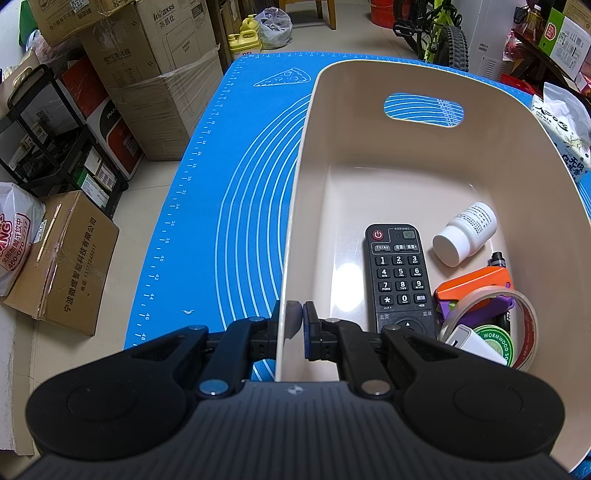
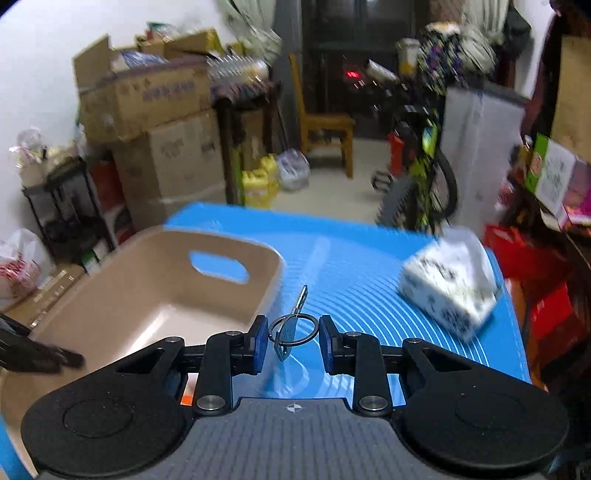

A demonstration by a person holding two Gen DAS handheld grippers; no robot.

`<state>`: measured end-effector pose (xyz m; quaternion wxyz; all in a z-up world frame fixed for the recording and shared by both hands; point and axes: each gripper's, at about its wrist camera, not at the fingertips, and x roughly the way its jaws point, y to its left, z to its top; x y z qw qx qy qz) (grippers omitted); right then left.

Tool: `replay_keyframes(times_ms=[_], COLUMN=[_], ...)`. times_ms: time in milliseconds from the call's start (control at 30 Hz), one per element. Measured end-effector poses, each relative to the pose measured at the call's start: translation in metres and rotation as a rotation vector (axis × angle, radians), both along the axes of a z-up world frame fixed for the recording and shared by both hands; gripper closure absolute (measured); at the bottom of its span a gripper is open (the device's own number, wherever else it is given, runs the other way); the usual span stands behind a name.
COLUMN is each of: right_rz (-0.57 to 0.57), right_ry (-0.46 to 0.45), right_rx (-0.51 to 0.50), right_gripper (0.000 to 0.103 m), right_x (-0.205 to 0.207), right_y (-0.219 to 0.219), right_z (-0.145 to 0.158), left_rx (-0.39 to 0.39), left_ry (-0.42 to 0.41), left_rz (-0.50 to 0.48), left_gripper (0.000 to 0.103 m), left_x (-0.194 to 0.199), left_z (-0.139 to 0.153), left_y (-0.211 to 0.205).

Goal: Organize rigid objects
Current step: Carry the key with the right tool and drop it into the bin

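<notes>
A beige plastic bin (image 1: 306,177) stands on the blue mat (image 1: 229,206). My left gripper (image 1: 294,324) is shut on the bin's left wall near its front. Inside lie a black remote (image 1: 399,280), a white pill bottle (image 1: 465,234), an orange and purple tool (image 1: 476,288), a tape roll (image 1: 526,325) and a green-labelled tin (image 1: 495,341). In the right wrist view my right gripper (image 2: 293,341) is open, and a key ring with keys (image 2: 291,328) sits between its fingers, just right of the bin (image 2: 147,280); whether the keys rest on the mat or hang I cannot tell.
A white printed tissue pack (image 2: 450,284) lies on the mat's right part, also visible in the left view (image 1: 565,125). Cardboard boxes (image 1: 147,81), a black rack (image 1: 48,133), a bicycle (image 1: 439,33) and a wooden chair (image 2: 325,129) stand around the table.
</notes>
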<state>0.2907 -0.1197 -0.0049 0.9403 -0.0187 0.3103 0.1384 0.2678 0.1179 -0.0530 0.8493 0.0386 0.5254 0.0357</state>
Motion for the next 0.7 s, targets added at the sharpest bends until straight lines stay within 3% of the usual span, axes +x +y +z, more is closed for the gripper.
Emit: replay_keyframes(times_ms=[300,700], right_rz=[0.123,0.239], right_ry=[-0.034,0.148], right_rx=[0.015,-0.096], right_gripper=[0.065,0.065], right_x=[-0.001,-0.002], right_y=[0.049,0.116], right_z=[0.016,-0.030], left_rx=[0.000,0.004], left_ry=[-0.001,-0.001], left_rz=[-0.001,-0.003], left_gripper=[0.092,0.093], left_x=[0.000,-0.001], left_z=[0.000,0.000], left_y=[0.000,0.002])
